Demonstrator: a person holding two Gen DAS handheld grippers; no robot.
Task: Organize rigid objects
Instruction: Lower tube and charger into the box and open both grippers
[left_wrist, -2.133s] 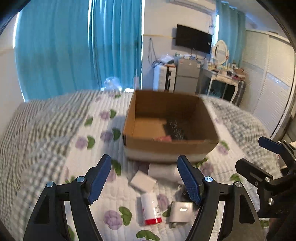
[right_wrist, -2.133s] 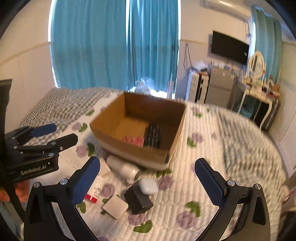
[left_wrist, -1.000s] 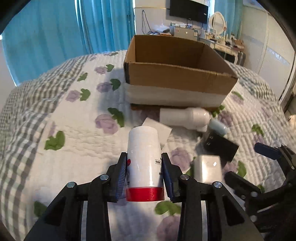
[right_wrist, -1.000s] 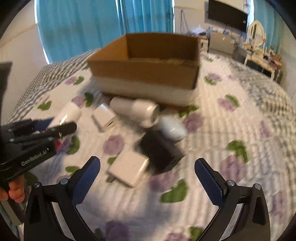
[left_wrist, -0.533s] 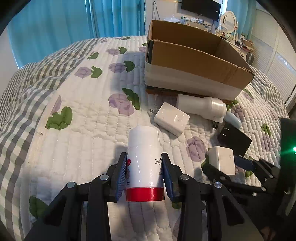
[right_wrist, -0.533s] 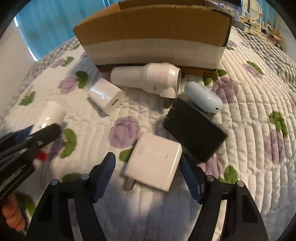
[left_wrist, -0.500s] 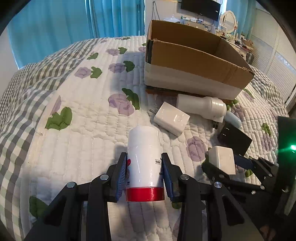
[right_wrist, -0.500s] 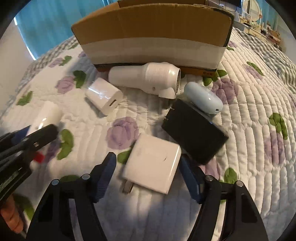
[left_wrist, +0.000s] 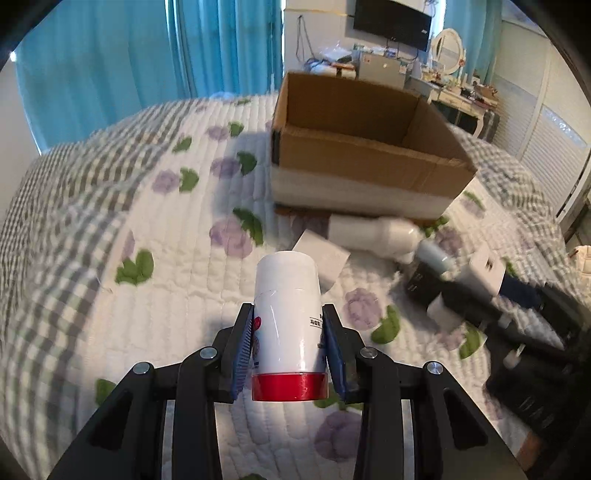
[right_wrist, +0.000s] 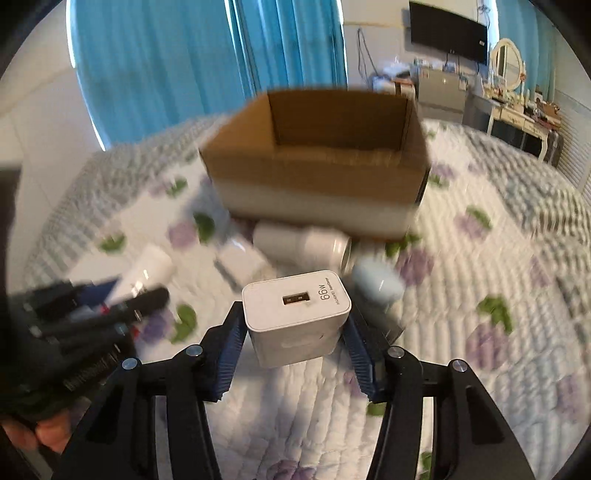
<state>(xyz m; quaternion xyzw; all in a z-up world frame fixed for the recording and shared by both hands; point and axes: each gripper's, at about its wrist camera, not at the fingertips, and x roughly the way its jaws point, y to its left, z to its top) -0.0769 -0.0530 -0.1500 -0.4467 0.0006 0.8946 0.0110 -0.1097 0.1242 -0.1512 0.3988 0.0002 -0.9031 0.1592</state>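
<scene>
My left gripper (left_wrist: 290, 343) is shut on a white bottle with a red cap (left_wrist: 286, 314) and holds it above the quilt. My right gripper (right_wrist: 295, 339) is shut on a white 66W charger (right_wrist: 295, 312), lifted off the bed. It shows in the left wrist view (left_wrist: 482, 273) too. An open cardboard box (left_wrist: 362, 155) stands ahead on the bed, also seen in the right wrist view (right_wrist: 317, 166). The left gripper (right_wrist: 110, 314) with its bottle (right_wrist: 147, 271) shows at the left of the right wrist view.
On the floral quilt (left_wrist: 166, 280) in front of the box lie a white bottle on its side (left_wrist: 373, 232), a small white adapter (left_wrist: 323, 258), a pale blue case (right_wrist: 376, 282) and a black adapter (left_wrist: 421, 284). Curtains, a TV and a dresser stand behind.
My right gripper has closed on the white charger and lifted it off the quilt. My left gripper has risen with the bottle, and both views now face the box more squarely.
</scene>
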